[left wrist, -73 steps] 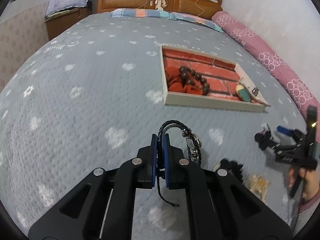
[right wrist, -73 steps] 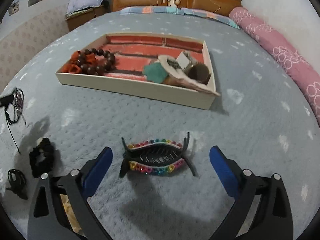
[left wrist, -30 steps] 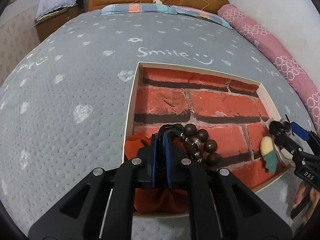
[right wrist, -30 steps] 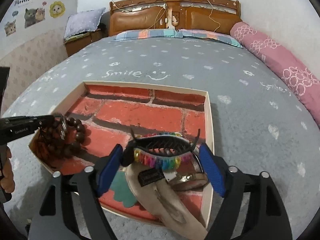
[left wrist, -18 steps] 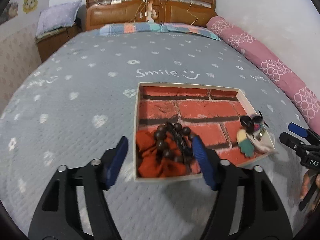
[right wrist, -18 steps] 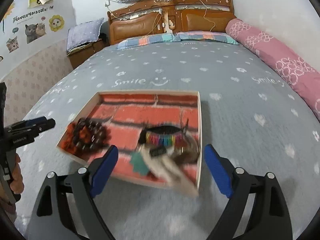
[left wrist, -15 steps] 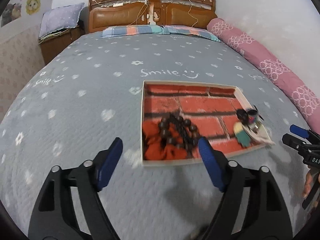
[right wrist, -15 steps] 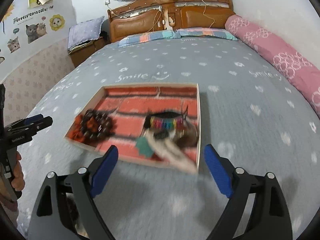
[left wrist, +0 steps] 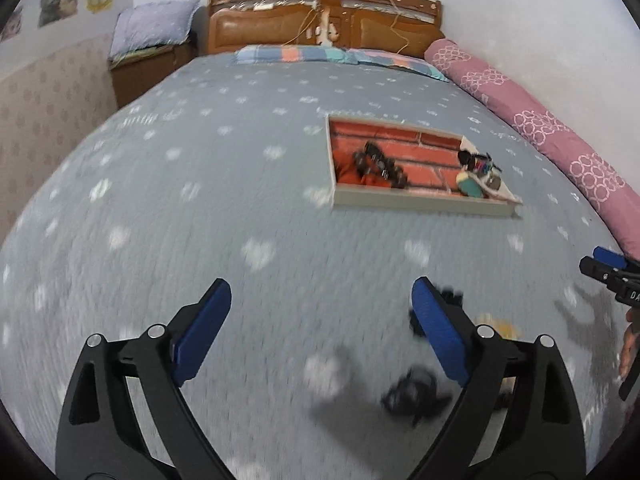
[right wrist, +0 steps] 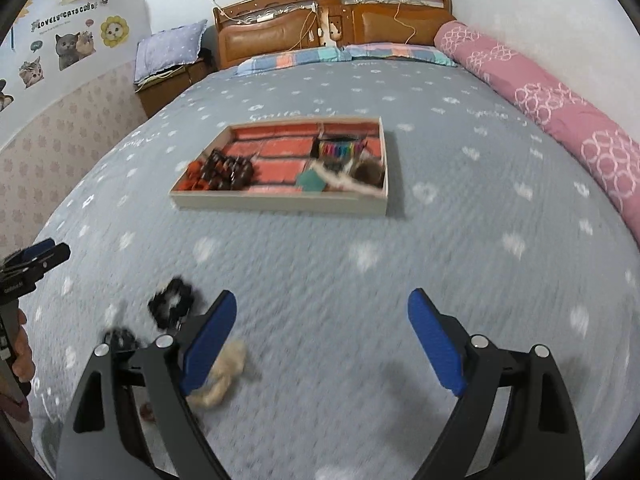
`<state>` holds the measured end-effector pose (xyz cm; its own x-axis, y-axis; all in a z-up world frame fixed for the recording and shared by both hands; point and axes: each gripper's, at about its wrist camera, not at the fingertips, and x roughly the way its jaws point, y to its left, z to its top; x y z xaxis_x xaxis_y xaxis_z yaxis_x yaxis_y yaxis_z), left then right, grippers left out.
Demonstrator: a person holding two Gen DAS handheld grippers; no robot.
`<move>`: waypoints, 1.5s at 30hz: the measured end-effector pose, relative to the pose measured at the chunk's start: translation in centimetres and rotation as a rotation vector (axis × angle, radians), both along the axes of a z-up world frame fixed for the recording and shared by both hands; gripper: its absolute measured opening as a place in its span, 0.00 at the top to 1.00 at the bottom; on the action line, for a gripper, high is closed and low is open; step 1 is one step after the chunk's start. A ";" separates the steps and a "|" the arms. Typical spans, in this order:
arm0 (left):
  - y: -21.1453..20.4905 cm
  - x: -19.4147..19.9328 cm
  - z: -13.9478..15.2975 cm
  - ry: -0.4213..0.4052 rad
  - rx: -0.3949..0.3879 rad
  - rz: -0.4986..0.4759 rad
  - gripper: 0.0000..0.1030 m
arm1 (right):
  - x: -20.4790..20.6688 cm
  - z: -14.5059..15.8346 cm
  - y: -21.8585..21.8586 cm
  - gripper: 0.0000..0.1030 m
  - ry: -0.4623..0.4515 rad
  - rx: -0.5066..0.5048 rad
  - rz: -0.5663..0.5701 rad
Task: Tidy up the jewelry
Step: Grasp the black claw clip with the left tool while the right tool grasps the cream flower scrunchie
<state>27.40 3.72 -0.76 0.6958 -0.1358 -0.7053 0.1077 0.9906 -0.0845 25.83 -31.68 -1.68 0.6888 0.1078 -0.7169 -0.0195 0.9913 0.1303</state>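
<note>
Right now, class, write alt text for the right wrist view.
The open right hand-held gripper hovers over a grey bedspread, empty. Ahead, a tray holds beads and a rainbow hair clip; a black scrunchie lies nearby.

Two black-framed tools (left wrist: 322,312) (right wrist: 322,324), blue pads (left wrist: 202,336), silver screws, perhaps white lettering, bare-skinned hand (right wrist: 22,356).

Open bedspread (right wrist: 320,264) lies between you and the tray (right wrist: 280,202). Near your right gripper's left finger sit a black scrunchie (right wrist: 172,307) and a beige tuft (right wrist: 222,376).
</note>
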 end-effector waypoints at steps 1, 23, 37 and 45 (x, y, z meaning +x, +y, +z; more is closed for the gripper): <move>0.4 -0.8 -0.5 0.011 -0.015 0.009 0.13 | -0.4 -0.4 0.2 0.16 0.005 0.006 -0.001; -1.4 -7.2 -7.5 0.091 -0.060 -0.027 0.13 | -5.6 -6.3 1.9 0.16 0.024 -0.009 -0.069; -1.8 -7.0 -8.1 0.095 -0.049 -0.039 0.13 | -5.9 -7.1 2.9 0.17 0.027 -0.030 -0.044; -2.8 -6.4 -7.9 0.093 -0.045 -0.065 0.13 | -5.7 -7.0 3.1 0.18 0.029 -0.037 -0.028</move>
